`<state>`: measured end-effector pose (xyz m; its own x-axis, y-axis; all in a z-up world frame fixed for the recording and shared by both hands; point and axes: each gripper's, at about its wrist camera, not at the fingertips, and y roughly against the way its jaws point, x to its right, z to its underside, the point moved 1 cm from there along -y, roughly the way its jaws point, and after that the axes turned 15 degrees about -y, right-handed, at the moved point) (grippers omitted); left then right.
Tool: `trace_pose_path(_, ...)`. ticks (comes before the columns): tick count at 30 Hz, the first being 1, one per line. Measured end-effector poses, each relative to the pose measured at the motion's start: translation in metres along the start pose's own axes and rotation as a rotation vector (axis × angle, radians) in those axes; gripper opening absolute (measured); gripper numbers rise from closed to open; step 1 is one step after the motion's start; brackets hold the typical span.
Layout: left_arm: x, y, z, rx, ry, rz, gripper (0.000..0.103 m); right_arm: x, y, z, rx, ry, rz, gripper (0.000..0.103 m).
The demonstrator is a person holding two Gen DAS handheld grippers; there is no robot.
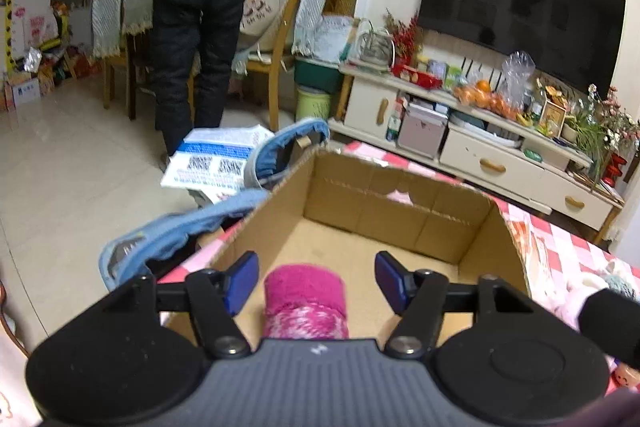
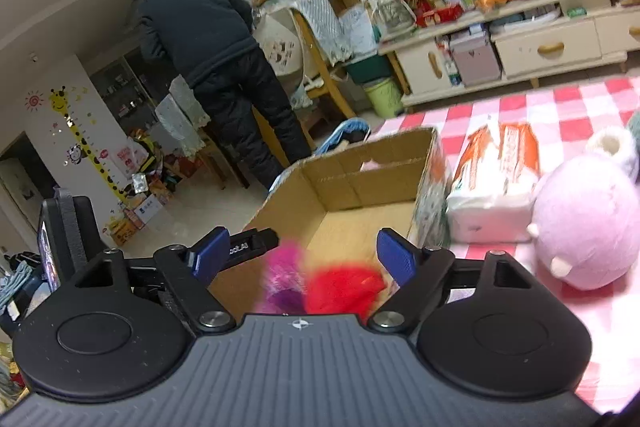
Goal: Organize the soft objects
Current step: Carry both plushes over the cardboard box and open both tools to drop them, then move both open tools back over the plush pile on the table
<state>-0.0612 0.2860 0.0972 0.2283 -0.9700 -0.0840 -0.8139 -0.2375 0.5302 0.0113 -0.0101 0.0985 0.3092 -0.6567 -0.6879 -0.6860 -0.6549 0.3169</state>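
Socks over the box (image 1: pixel 360 227) right now, both pairs of tongs hanging above its near edge. Left gripper (image 1: pixel 316 279) stands spread, blue pads clear of the pink sock (image 1: pixel 304 291) on either side; nothing is pinched. That sock sits between the fingers, low over the cardboard floor. Right gripper (image 2: pixel 304 255) stands spread wide too, and the red sock (image 2: pixel 344 287) with a fuzzy magenta bit beside it is blurred under it, free of the pads, looking like it is dropping into the box.

Trouble I'd watch for: the two grippers are crowded over the same corner, so one swing could knock the other. A sock landing on the rim could slide out onto the checked cloth (image 2: pixel 560 107). The box is light, open-topped cardboard with a ragged, torn far wall, so a nudge could push it toward the table edge.

Textures: the pink sock is fluffy knit, plain cuff above a speckled body. The red one looks plush, too blurred for more. Beside the box, a crinkly tissue pack (image 2: pixel 496 187) and a round, velvety pink plush (image 2: pixel 588 219) wait on the cloth.
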Motion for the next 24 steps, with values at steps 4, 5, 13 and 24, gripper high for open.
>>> trace_pose_path(4,0.003,0.004,-0.002,0.021,-0.006,-0.008,0.066,0.007,0.014,0.003,0.036,0.008,0.026,0.101)
trace_pose_path(5,0.003,0.004,-0.003,0.022,-0.006,0.000,0.066,0.011,0.019,0.003,0.045,0.009,0.041,0.101)
trace_pose_path(13,0.030,0.012,0.003,0.104,-0.057,0.032,0.077,0.020,0.028,0.012,0.104,0.009,0.134,0.102)
trace_pose_path(24,0.074,0.020,0.027,0.242,-0.245,0.039,0.077,0.035,0.045,0.012,0.164,0.049,0.247,0.102)
